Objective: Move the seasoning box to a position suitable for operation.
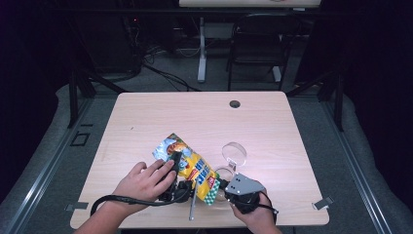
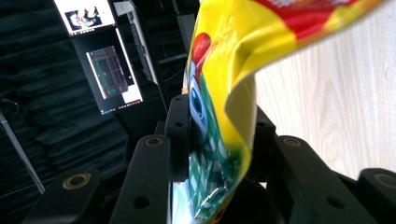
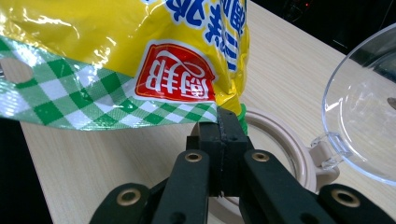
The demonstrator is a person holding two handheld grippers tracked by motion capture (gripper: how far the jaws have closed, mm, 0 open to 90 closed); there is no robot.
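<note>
A: Risk? Both tools pinch the snack bag (image 1: pixel 189 168) by thin film. Pull apart too hard → sudden rip, contents spill over the surface (image 1: pixel 272 126) near its front edge.

B: Agreed. Left tool (image 2: pixel 219 140) clamped on the bag's edge, right tool (image 3: pixel 219 135) shut on the checkered corner. Bag hangs between them, beside the clear-lidded jar (image 1: pixel 233 157).

Wooden bench (image 1: pixel 146 122), grommet hole (image 1: pixel 234 104) at 12 o'clock. Black chair (image 1: pixel 256 44) beyond, w/ white desk leg (image 1: pixel 201 48) at its 9 o'clock. Lit monitors (image 2: pixel 100 51).
</note>
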